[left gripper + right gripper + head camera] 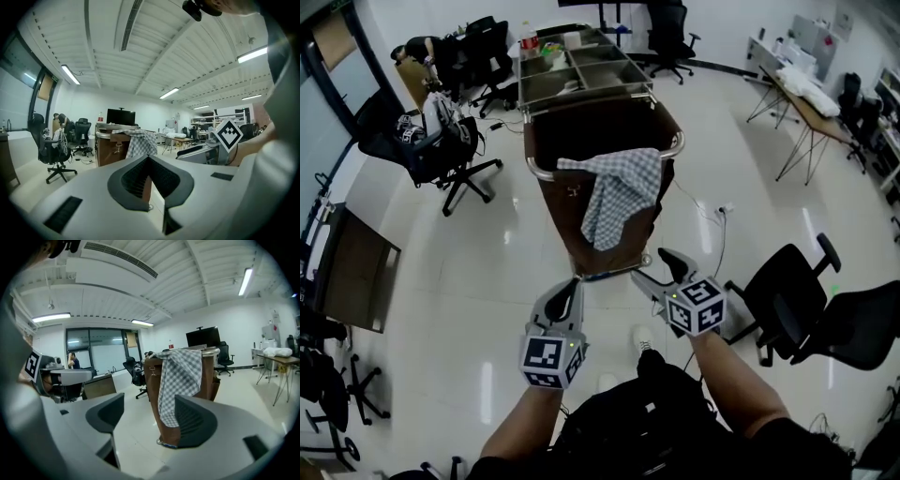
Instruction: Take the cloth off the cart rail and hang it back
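A grey-and-white checked cloth (pixel 616 191) hangs over the front metal rail (pixel 546 175) of a brown cart (pixel 572 141) and drapes down its front. Both grippers hover short of the cart, apart from the cloth. My left gripper (pixel 571 286) points at the cart's lower left with its jaws together and nothing between them. To its right, my right gripper (pixel 652 265) has its jaws spread and holds nothing. In the right gripper view the cloth (pixel 180 376) shows beyond the gap of the gripper (pixel 150 401). In the left gripper view the cloth (pixel 140 143) lies past the gripper (pixel 149 157).
Steel trays (pixel 581 70) sit on the cart's top. A black office chair (pixel 797 300) stands close on the right. More chairs (pixel 441 150) are at the left, a dark cabinet (pixel 352 272) at the far left, and a folding table (pixel 806 98) at the back right.
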The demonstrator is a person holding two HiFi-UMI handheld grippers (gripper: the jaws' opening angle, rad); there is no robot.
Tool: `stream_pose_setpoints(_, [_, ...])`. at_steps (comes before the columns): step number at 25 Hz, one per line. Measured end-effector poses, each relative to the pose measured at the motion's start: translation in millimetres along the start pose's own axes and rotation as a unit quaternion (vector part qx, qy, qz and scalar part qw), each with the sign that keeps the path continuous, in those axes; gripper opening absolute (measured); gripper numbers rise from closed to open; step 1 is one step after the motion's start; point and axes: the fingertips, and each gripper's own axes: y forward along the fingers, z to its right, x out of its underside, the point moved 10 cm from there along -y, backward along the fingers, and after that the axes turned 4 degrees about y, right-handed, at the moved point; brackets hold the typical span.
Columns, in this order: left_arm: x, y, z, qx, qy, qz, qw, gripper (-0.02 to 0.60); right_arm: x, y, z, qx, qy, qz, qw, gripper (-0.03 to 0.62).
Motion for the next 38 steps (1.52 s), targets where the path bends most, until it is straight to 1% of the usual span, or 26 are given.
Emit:
stream_pose_setpoints(3, [-0.5,18.5,-7.4,-0.010,-0.001,-0.003,0.9999,0.000,-3.0,40.7,24.3,0.000,-0.003,-0.006,1.000,0.378])
stream_pose_setpoints(7, [-3.6,42.2,-19.1,-0.038,-0.001,-0.012,0.9992,0.000,-4.6,92.1,52.6,0.009,0.015,-0.029,0.999,0.405])
stream_pose_setpoints(10, [-7.2,63.3,-25.8,-0.053,-0.005,-0.017,0.9984,0.000,-13.4,122.4,69.6,0.012,0.022,-0.029,0.999,0.413])
stream_pose_setpoints(12, [-11.3,75.3,-30.5,-0.062,-0.007,-0.020,0.9979,0.000,-18.2,142.1,78.8,0.010,0.035,-0.024,0.999,0.444])
stream_pose_setpoints(13, [-13.9,80.1,-32.5,-0.066,-0.008,-0.021,0.9976,0.000,-20.4,151.9,82.9,0.010,0.043,-0.019,0.999,0.484])
stream_pose_setpoints(14, [-16.2,83.8,-34.1,-0.069,-0.009,-0.022,0.9973,0.000,-22.5,161.6,86.4,0.011,0.049,-0.015,0.999,0.494])
stream_pose_setpoints(15, [-17.7,86.4,-35.2,-0.074,-0.010,-0.023,0.9970,0.000,-24.5,171.1,89.1,0.017,0.053,-0.009,0.998,0.523])
stream_pose_setpoints(18, [-17.9,90.2,-36.2,-0.086,-0.009,-0.028,0.9959,0.000,-29.2,196.4,92.2,0.057,0.059,0.010,0.997,0.526])
stream_pose_setpoints(20, [-16.2,89.9,-35.5,-0.094,-0.008,-0.032,0.9951,0.000,-30.2,211.3,89.4,0.083,0.059,0.014,0.995,0.526])
stream_pose_setpoints(22, [-14.7,86.6,-34.4,-0.102,-0.010,-0.036,0.9940,0.000,-30.9,223.4,84.4,0.096,0.055,0.007,0.994,0.526])
stream_pose_setpoints(24, [-14.1,81.9,-35.1,-0.110,-0.007,-0.039,0.9932,0.000,-33.6,232.2,81.5,0.099,0.050,0.003,0.994,0.521])
stream_pose_setpoints(26, [-12.5,76.8,-38.1,-0.116,-0.004,-0.039,0.9925,0.000,-36.7,236.4,83.8,0.101,0.046,0.003,0.994,0.411])
stream_pose_setpoints(28, [-12.7,70.4,-39.9,-0.121,-0.010,-0.039,0.9918,0.000,-39.1,234.2,88.5,0.096,0.042,0.007,0.995,0.241])
stream_pose_setpoints(29, [-13.2,66.7,-40.7,-0.124,-0.012,-0.038,0.9915,0.000,-39.8,231.3,90.2,0.087,0.041,0.007,0.995,0.133])
stream_pose_setpoints(30, [-13.0,62.8,-41.9,-0.126,-0.012,-0.036,0.9913,0.000,-40.0,227.8,91.2,0.074,0.041,0.006,0.996,0.081])
stream_pose_setpoints(31, [-12.2,59.0,-43.2,-0.128,-0.011,-0.034,0.9912,0.000,-39.5,223.6,91.1,0.057,0.042,0.003,0.997,0.061])
stream_pose_setpoints(34, [-9.8,47.6,-44.8,-0.126,-0.004,-0.027,0.9917,0.000,-35.6,203.2,84.4,0.003,0.051,-0.002,0.999,0.054])
stream_pose_setpoints(36, [-11.9,38.7,-42.9,-0.119,-0.005,-0.023,0.9926,0.000,-34.1,181.1,74.6,-0.036,0.063,0.009,0.997,0.054])
stream_pose_setpoints(38, [-14.3,28.7,-40.2,-0.111,-0.005,-0.017,0.9936,0.000,-35.9,153.5,64.5,-0.066,0.075,0.028,0.995,0.053])
